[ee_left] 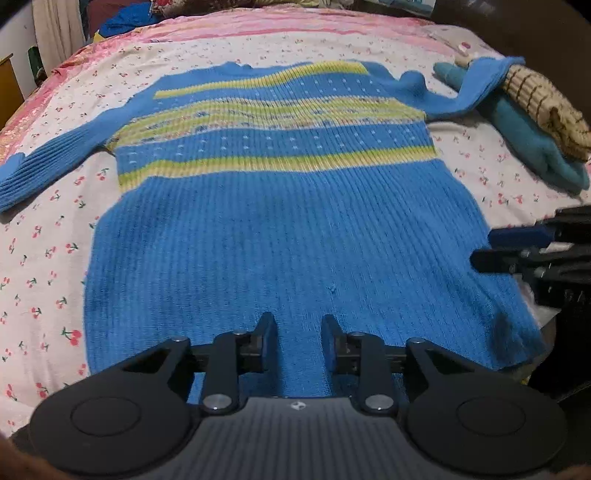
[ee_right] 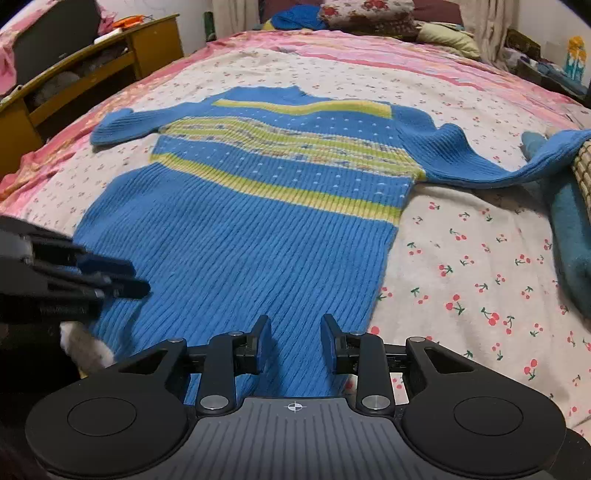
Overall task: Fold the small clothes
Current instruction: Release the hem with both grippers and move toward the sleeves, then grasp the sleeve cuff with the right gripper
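Note:
A small blue ribbed sweater [ee_left: 280, 236] with yellow-green stripes lies flat on the bed, hem nearest me, neck at the far end; it also shows in the right wrist view [ee_right: 243, 229]. Its left sleeve [ee_left: 48, 162] lies out to the left. Its right sleeve [ee_right: 491, 158] stretches right and rests over other clothes. My left gripper [ee_left: 299, 326] is open over the hem, left of middle. My right gripper [ee_right: 295, 326] is open over the hem near the right edge. Each gripper shows in the other's view, the right one [ee_left: 484, 247] and the left one [ee_right: 136, 277].
The bed [ee_right: 480, 266] has a white cherry-print sheet with pink bands at the far end. A teal garment [ee_left: 532, 140] and a beige striped knit [ee_left: 543, 99] lie at the right. A wooden desk [ee_right: 92, 70] stands to the left of the bed. Pillows and bedding [ee_right: 369, 14] lie at the head.

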Demonstrator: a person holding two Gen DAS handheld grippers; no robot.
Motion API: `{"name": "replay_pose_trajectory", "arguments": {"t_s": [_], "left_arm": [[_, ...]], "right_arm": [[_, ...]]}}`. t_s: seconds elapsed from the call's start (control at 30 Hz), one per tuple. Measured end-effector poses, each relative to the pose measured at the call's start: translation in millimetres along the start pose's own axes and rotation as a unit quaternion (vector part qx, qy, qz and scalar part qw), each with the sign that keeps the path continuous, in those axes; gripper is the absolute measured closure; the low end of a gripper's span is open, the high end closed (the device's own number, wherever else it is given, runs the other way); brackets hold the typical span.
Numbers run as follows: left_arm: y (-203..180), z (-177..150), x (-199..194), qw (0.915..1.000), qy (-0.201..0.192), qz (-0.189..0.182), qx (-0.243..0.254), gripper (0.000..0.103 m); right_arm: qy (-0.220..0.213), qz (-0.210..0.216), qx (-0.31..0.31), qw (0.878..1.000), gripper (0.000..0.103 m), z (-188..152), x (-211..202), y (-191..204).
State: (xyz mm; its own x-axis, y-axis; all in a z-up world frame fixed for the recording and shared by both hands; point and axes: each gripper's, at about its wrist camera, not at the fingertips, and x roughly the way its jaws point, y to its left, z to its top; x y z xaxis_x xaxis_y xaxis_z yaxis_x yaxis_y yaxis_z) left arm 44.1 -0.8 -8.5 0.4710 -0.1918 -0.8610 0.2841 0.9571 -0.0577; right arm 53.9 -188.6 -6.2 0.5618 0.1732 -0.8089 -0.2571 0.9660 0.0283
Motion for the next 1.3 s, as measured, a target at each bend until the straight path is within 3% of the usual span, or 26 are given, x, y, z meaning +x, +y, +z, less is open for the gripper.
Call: {"name": "replay_pose_trajectory", "arguments": {"t_s": [0.4,0.7,1.3], "left_arm": [[-7.9,2.9,-0.6,0.9999,-0.008,0.01,-0.004,0.061],[-19.2,26.2,-0.6,0.9994,-0.033,0.004,-0.001,0.061],[-48.2,59.1,19.3,0.9991,-0.033,-0.001,0.027,0.061]], "right_arm": [[-0.023,-0.047,0.002,0.999,0.067,7.3,-1.8,-6.1],[-0.037,-0.077,-0.002,0.996,0.067,14.9,1.2,-14.0],[-0.045,-0.113,0.002,0.993,0.067,23.4,14.3,-39.4]]}}
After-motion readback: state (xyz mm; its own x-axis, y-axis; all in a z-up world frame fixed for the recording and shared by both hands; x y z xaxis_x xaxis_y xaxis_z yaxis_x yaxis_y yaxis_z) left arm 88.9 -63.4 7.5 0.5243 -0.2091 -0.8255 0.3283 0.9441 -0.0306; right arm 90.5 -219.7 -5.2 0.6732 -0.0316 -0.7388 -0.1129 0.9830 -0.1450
